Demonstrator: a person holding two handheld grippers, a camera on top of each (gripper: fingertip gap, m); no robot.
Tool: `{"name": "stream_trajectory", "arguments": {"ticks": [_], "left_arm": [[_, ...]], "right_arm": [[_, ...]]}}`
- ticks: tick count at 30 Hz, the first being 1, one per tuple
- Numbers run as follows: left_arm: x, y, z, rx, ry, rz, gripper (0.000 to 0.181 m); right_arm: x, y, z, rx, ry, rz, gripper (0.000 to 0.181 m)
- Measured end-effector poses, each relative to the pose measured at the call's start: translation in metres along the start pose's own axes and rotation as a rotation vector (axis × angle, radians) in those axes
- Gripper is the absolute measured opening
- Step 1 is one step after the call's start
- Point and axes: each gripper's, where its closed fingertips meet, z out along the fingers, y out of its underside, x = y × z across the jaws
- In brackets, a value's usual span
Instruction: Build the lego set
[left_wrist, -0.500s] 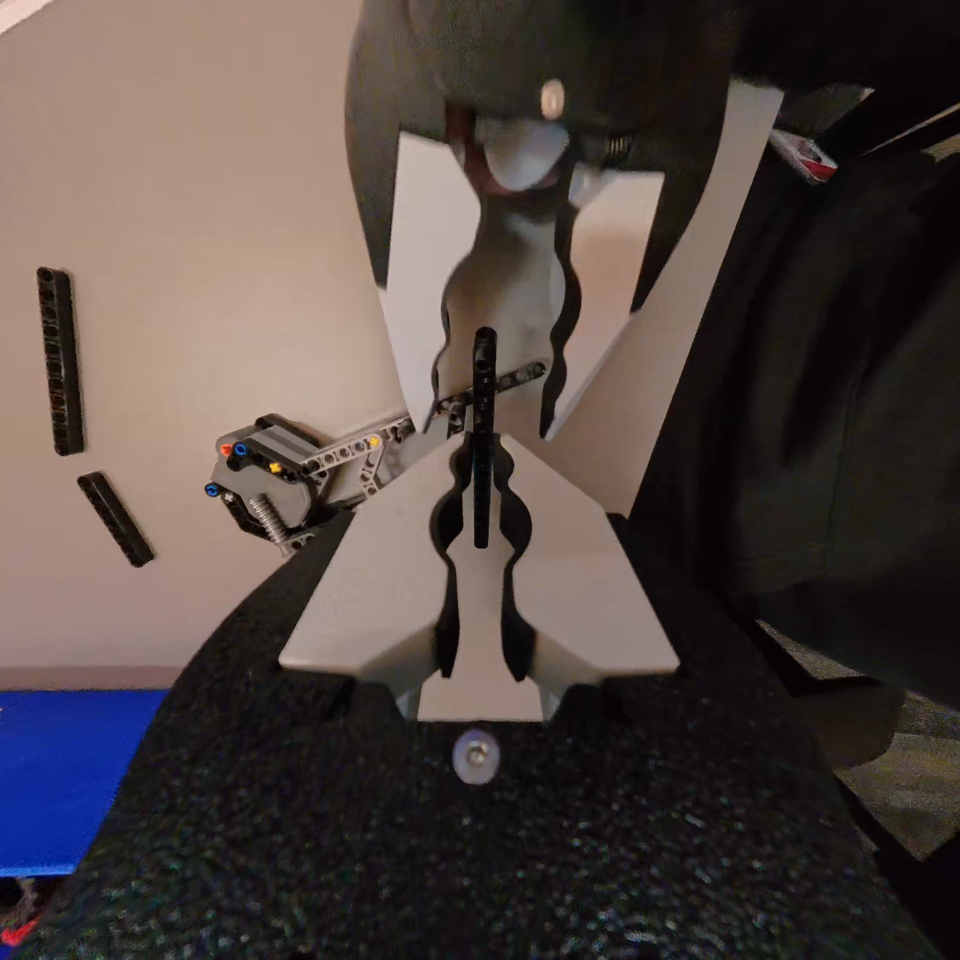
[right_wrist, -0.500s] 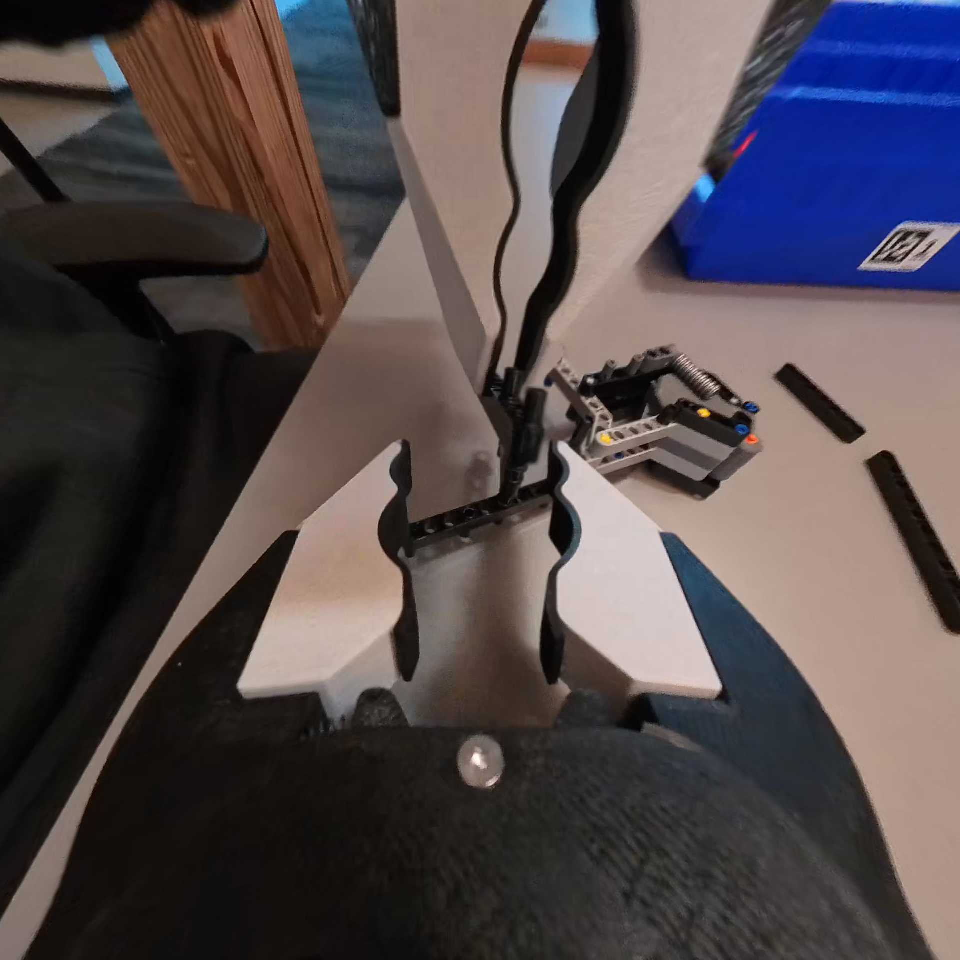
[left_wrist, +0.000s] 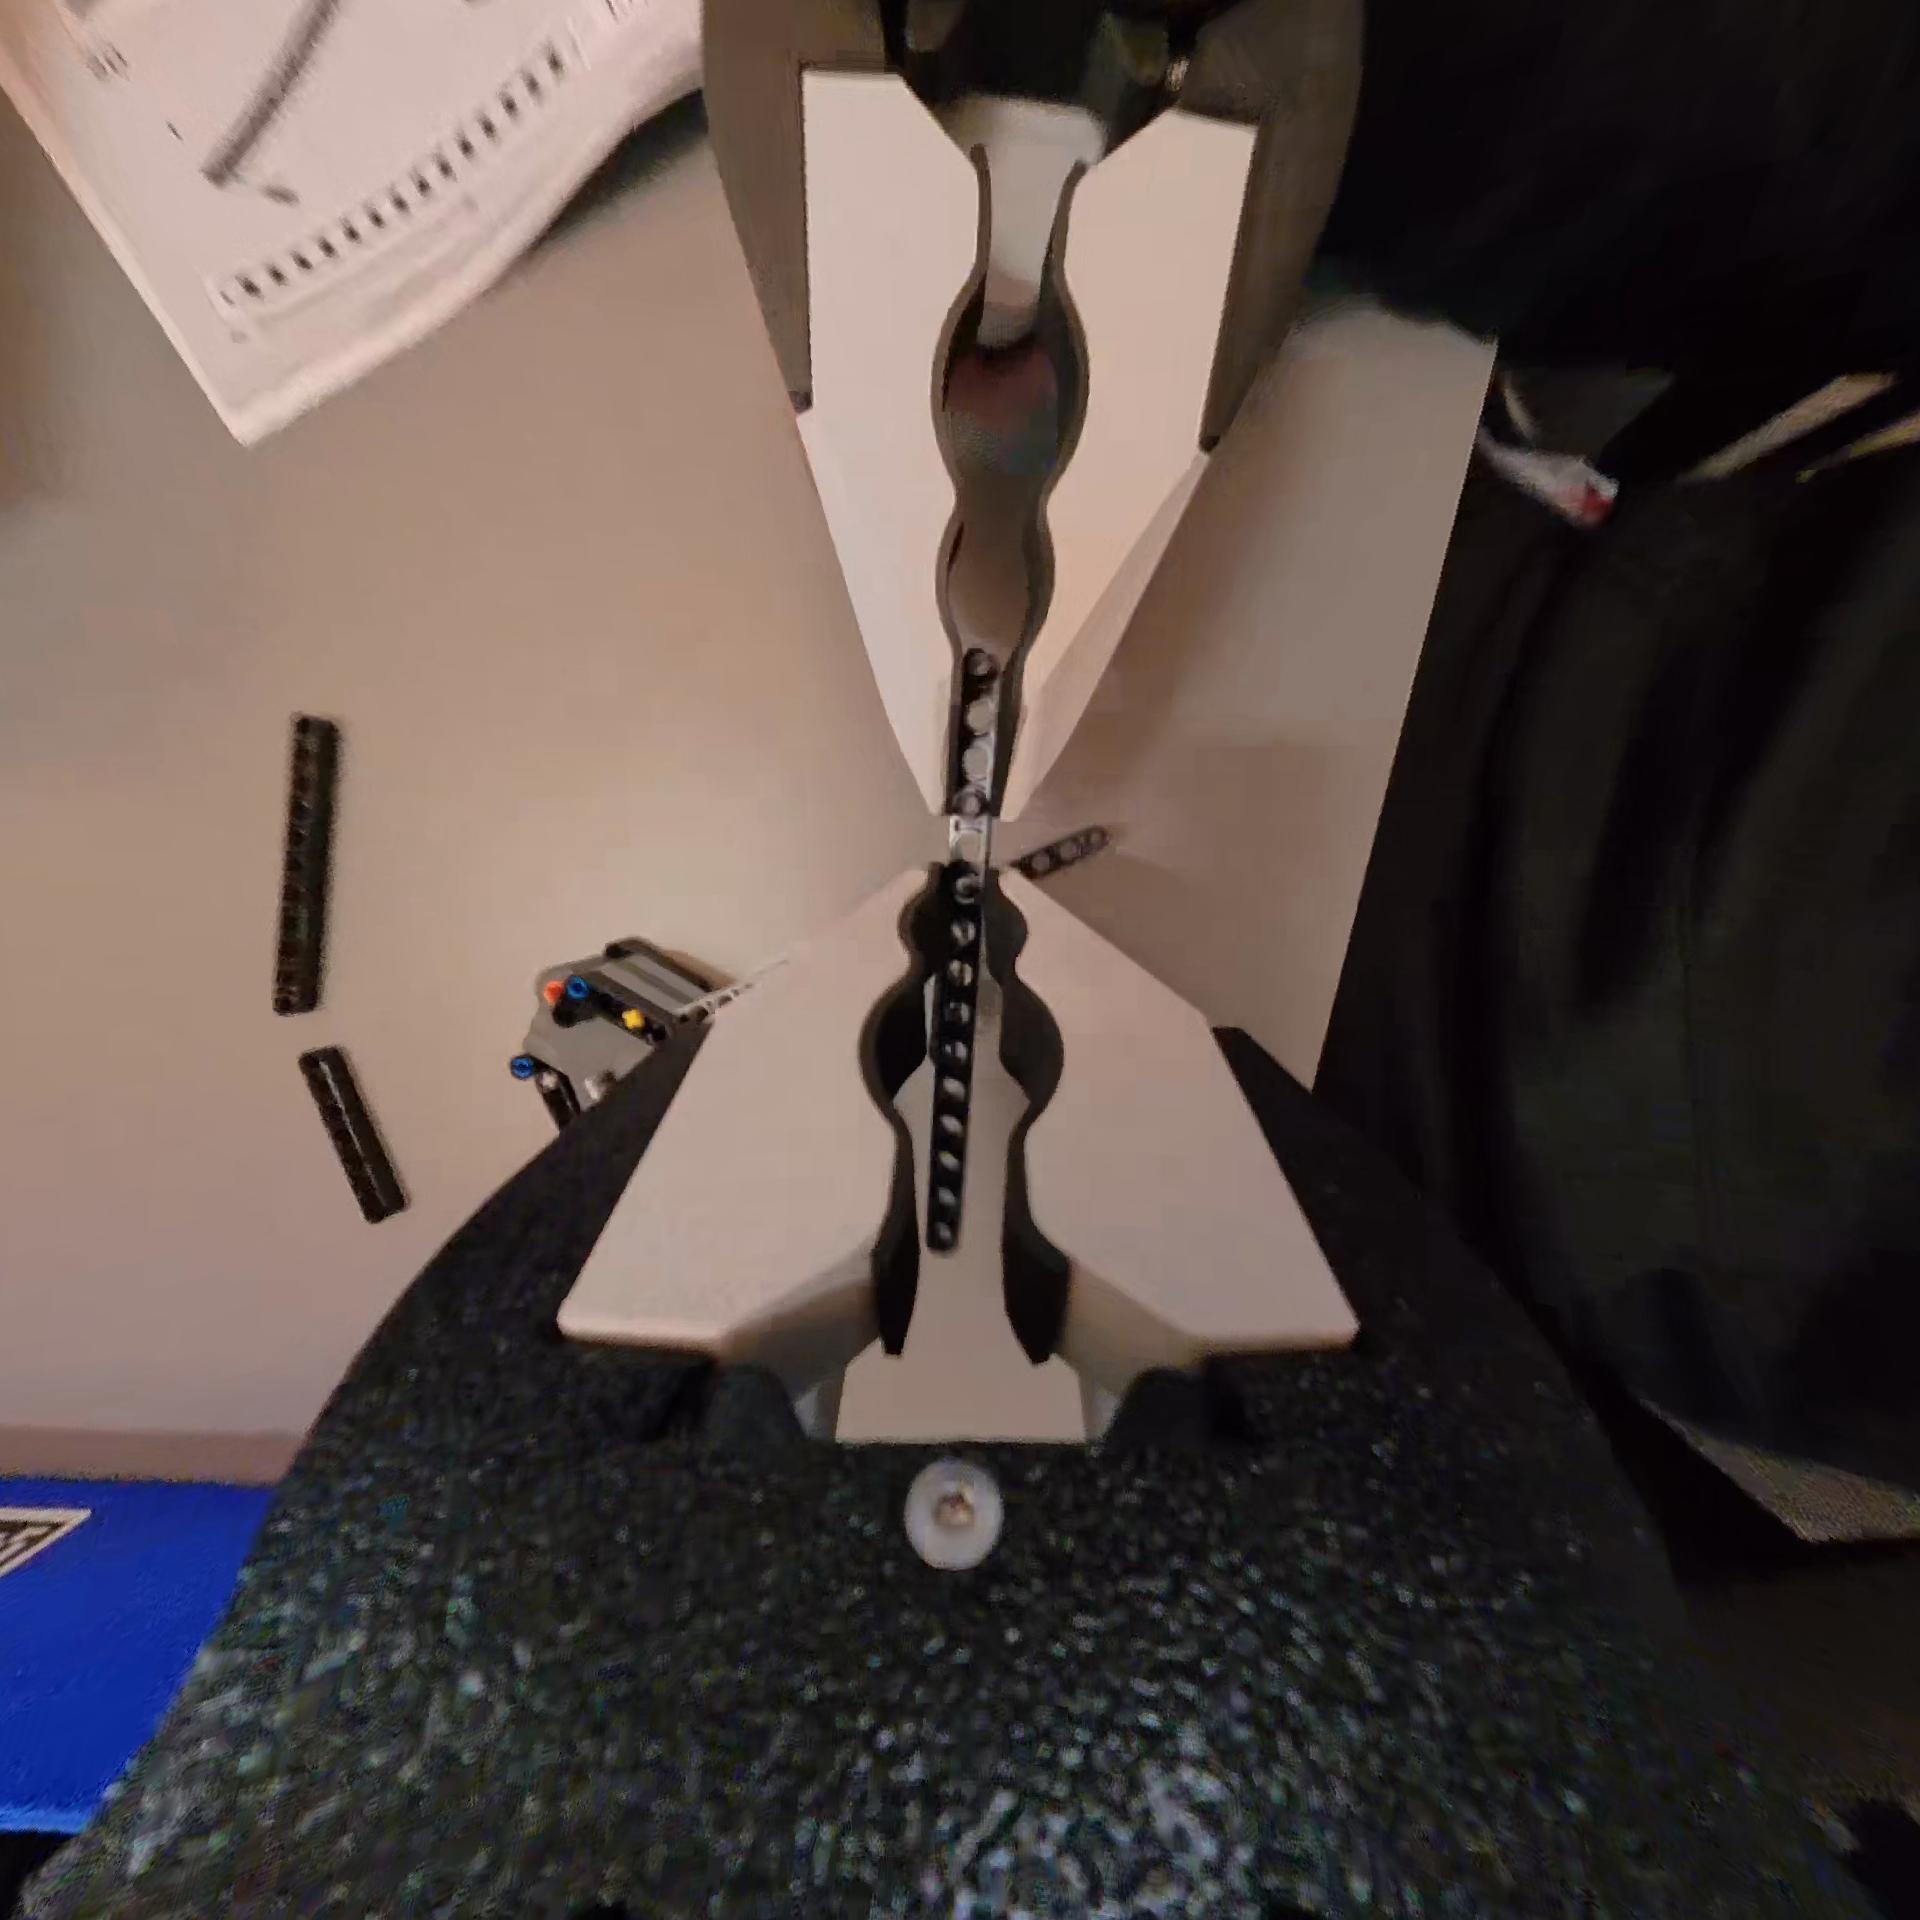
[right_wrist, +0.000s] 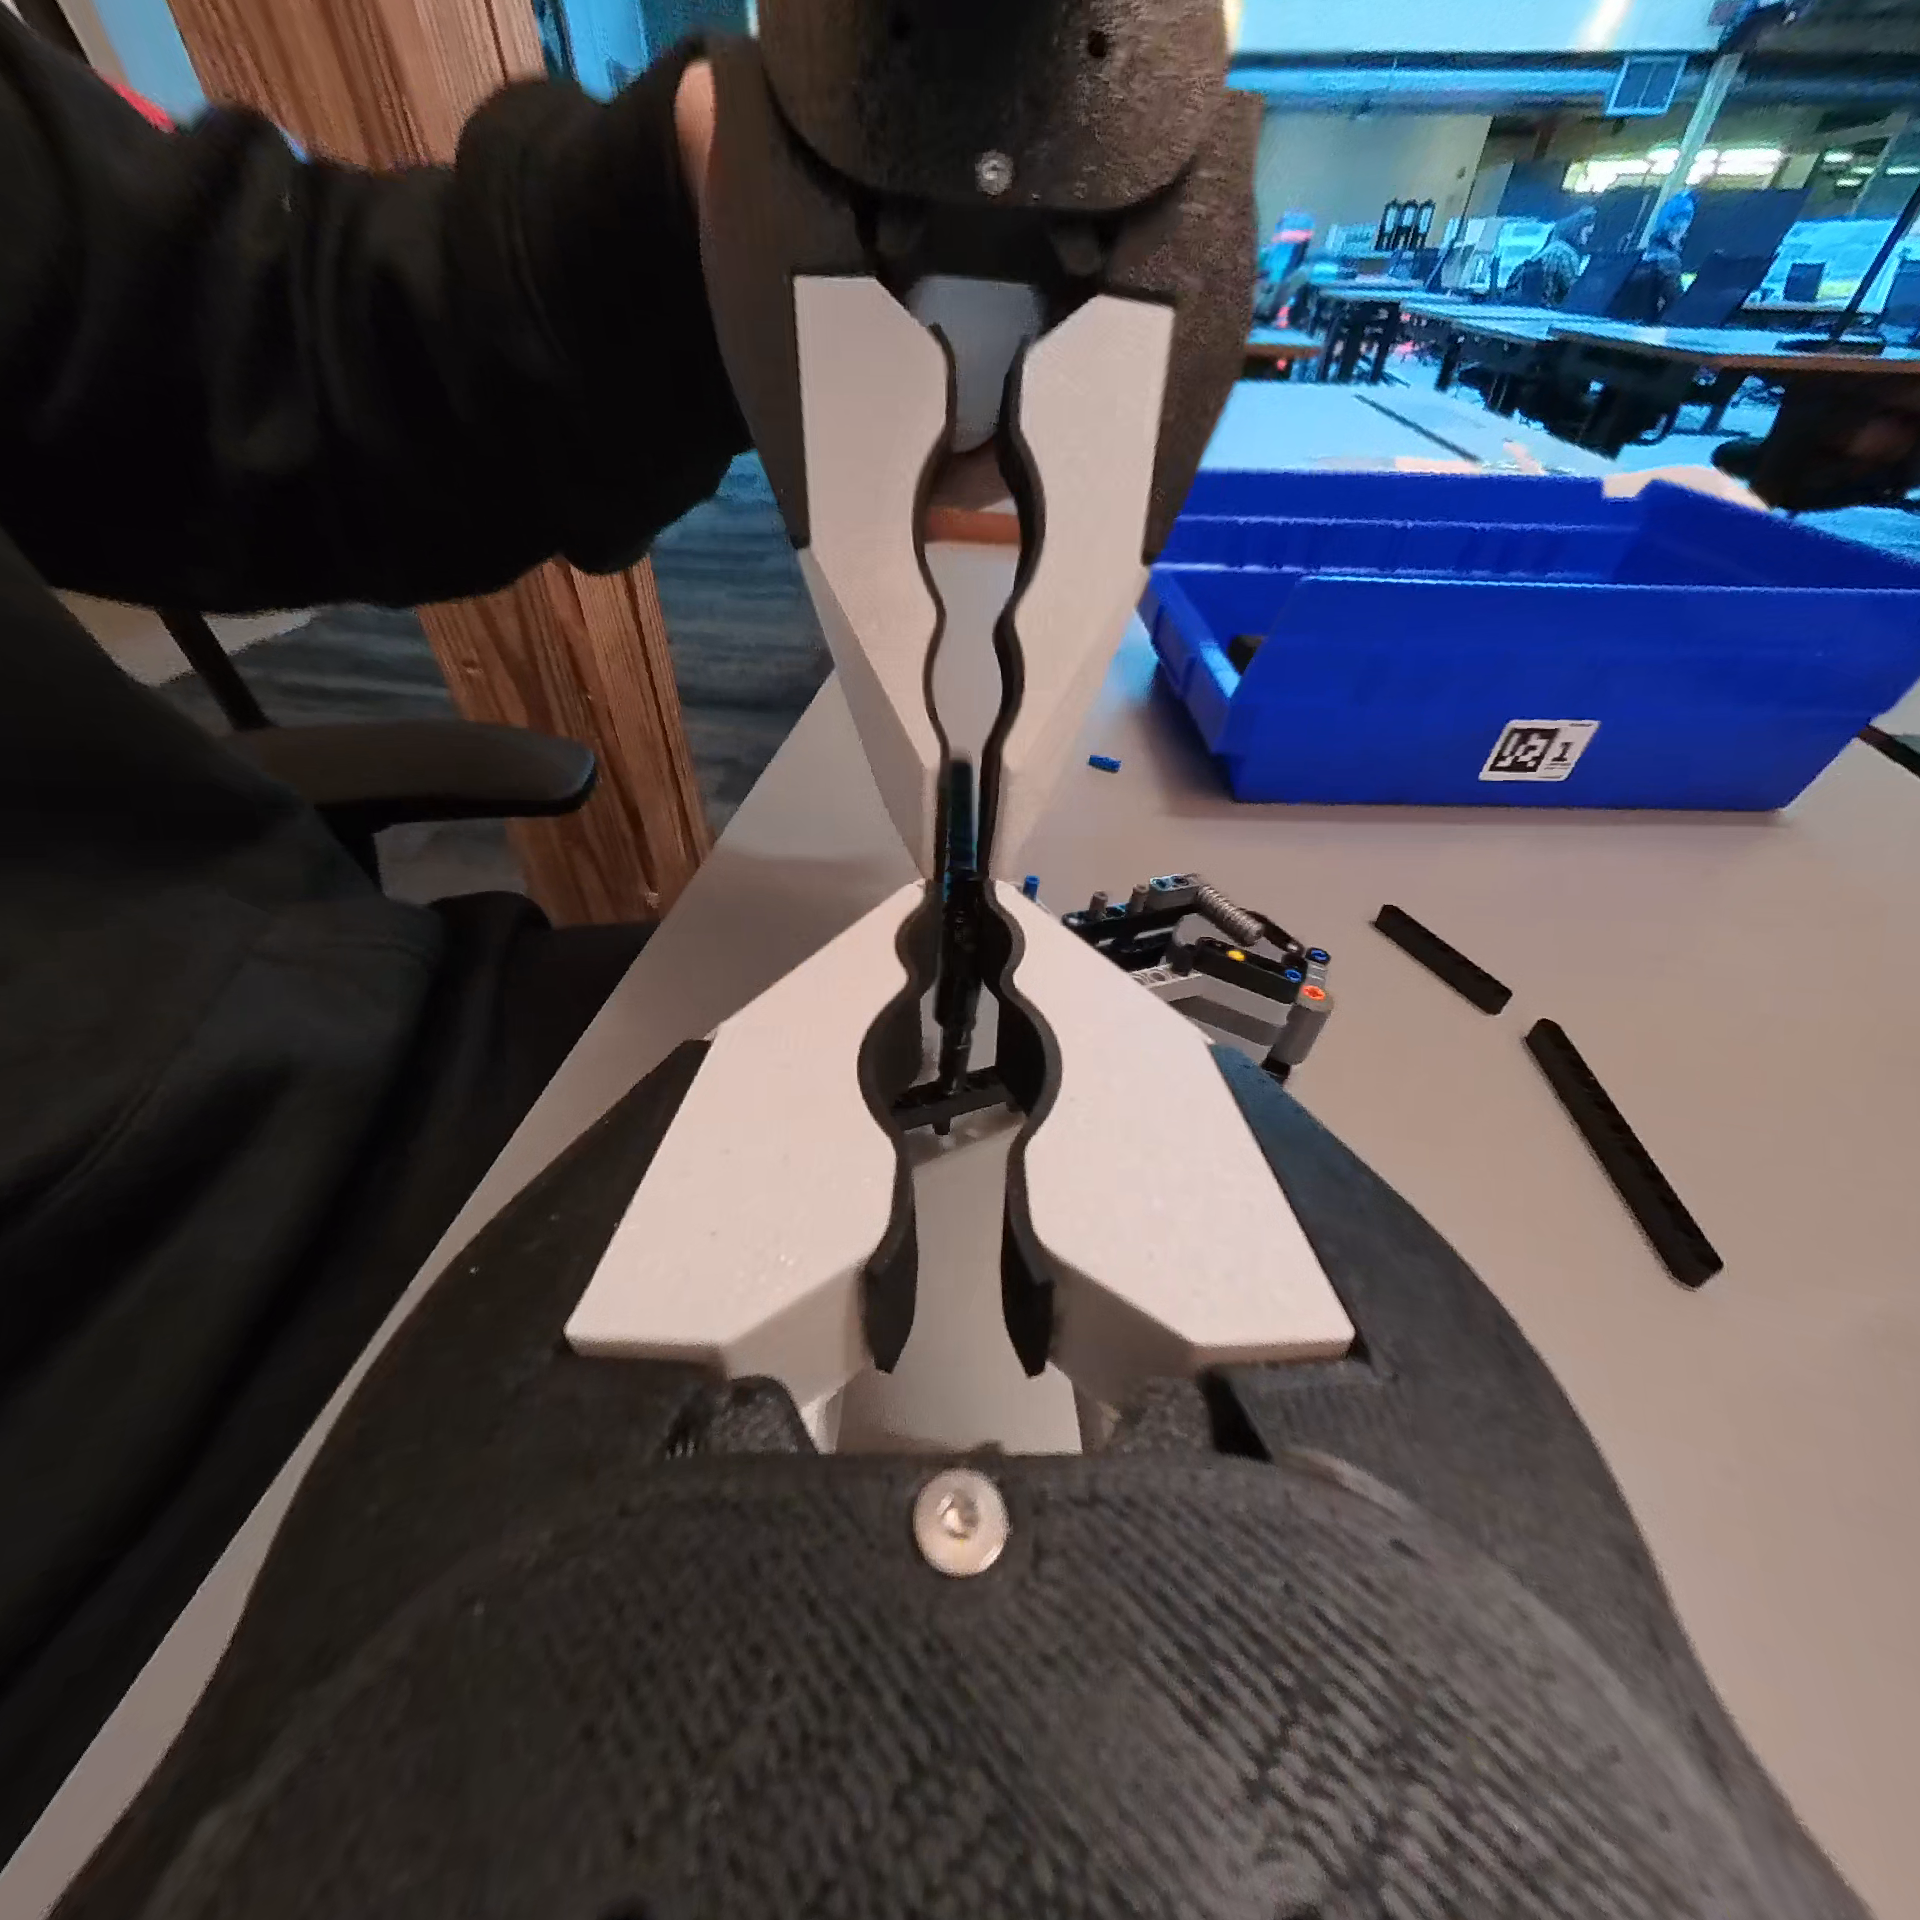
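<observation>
Grey table (right_wrist: 1558, 1039) below. My left claw (left_wrist: 961, 904) pinches black beam (left_wrist: 954, 1091); right claw (right_wrist: 961, 914) pinches second beam (right_wrist: 956, 1101), tip to tip. Align holes, press straight, avoid twisting.

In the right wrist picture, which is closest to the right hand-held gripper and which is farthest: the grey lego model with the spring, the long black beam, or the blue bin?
From the right hand-held gripper:
1. Grey lego model with the spring, just right of the fingertips.
2. Long black beam, farther right on the table.
3. Blue bin, at the far right back.
</observation>
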Motion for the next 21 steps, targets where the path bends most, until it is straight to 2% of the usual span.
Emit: {"name": "stream_trajectory", "arguments": {"ticks": [1, 4, 8, 11, 15, 17, 19, 21], "left_arm": [[-0.001, -0.005, -0.004, 0.048, -0.009, 0.002, 0.004], [0.000, -0.016, -0.015, 0.170, -0.020, 0.031, 0.004], [-0.003, -0.015, -0.015, 0.237, -0.041, 0.056, 0.000], [-0.004, -0.008, -0.012, 0.222, -0.031, 0.055, 0.000], [0.001, -0.008, -0.013, 0.286, -0.002, 0.030, 0.000], [0.000, -0.007, -0.017, 0.305, -0.036, 0.049, 0.000], [-0.005, -0.007, -0.022, 0.324, -0.103, 0.084, 0.010], [-0.003, -0.002, -0.022, 0.308, -0.095, 0.105, 0.014]], "right_arm": [[0.001, -0.003, -0.003, 0.022, 0.000, 0.014, 0.004], [0.001, -0.013, -0.008, 0.091, -0.018, 0.044, 0.004], [0.006, 0.002, -0.001, 0.011, 0.029, 0.020, 0.008], [0.007, 0.005, 0.003, -0.018, 0.057, -0.026, 0.004], [0.003, 0.004, 0.003, -0.023, 0.037, -0.062, 0.005], [0.005, 0.006, 0.004, -0.032, 0.050, -0.071, 0.005], [0.004, 0.007, 0.003, -0.042, 0.048, -0.082, 0.005], [0.005, 0.004, 0.003, -0.020, 0.051, -0.070, 0.005]]}}
